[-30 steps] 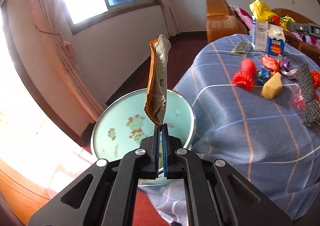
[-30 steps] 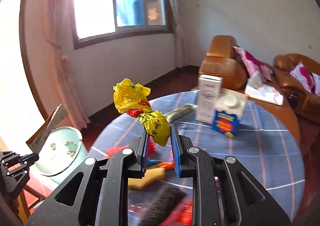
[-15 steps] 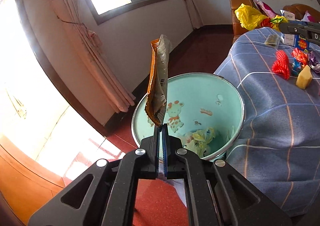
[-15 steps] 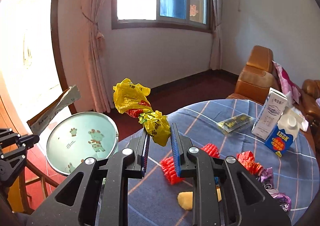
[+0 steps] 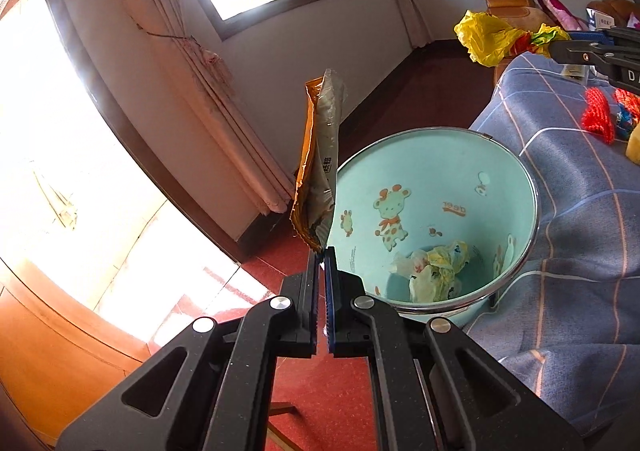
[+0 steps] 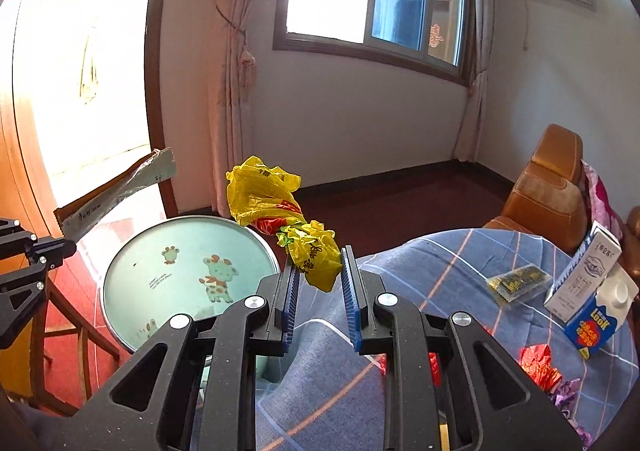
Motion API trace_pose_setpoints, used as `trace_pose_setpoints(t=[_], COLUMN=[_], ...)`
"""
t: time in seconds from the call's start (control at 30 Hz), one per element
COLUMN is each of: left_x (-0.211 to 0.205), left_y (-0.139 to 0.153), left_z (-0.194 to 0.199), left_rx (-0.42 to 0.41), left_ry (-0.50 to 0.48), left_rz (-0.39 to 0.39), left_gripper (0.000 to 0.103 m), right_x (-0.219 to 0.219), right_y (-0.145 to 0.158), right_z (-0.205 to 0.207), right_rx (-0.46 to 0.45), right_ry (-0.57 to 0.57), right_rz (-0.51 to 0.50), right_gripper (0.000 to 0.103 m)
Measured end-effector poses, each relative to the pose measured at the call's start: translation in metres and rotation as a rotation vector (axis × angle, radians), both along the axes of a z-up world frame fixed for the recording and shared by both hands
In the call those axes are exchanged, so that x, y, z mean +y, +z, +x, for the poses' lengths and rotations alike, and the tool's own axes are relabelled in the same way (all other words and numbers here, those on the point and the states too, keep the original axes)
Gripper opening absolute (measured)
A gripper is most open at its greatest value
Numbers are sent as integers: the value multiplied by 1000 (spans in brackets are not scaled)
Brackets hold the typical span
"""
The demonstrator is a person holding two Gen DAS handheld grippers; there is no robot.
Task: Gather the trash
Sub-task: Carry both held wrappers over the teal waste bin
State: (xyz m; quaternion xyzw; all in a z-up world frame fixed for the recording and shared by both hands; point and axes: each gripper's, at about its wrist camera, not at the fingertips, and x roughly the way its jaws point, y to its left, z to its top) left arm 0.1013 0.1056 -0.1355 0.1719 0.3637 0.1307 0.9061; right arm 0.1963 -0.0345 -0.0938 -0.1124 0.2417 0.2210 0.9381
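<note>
Wrapper [image 5: 318,171] stands upright at frame centre, pinched at its bottom corner by my left gripper [image 5: 321,255], just left of the trash bin [image 5: 420,179]. Right of that, my right gripper [image 6: 318,271] clamps a crumpled yellow bag [image 6: 280,219] beside the table [image 6: 440,271].

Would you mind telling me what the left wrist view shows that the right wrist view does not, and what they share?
Only the left wrist view looks down into the teal bin, showing crumpled wrappers at its bottom, and a red mesh piece on the table.

Only the right wrist view shows the milk cartons and a dark flat packet on the blue checked cloth.

Both show the bin, the orange snack bag pinched in the left gripper, and the yellow plastic bag held by the right gripper.
</note>
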Motion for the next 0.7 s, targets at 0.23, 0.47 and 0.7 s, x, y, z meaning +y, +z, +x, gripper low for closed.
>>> trace_pose_setpoints(t=[0.23,0.47,0.7], left_x=[5,4,6], left_y=[0,-2,-3], left_z=[0,3,3], left_rx=[3,6,14], left_ry=[13,13,10], left_rz=[13,10,5], left_gripper=[3,3,3], right_x=[18,29,31], right_y=[-12,-20,-22], right_z=[-2,-5,-5], right_rx=[-19,-34,-38], right_ry=[49,81,92], right_rz=[-50,-77,-85], right_gripper=[21,21,21])
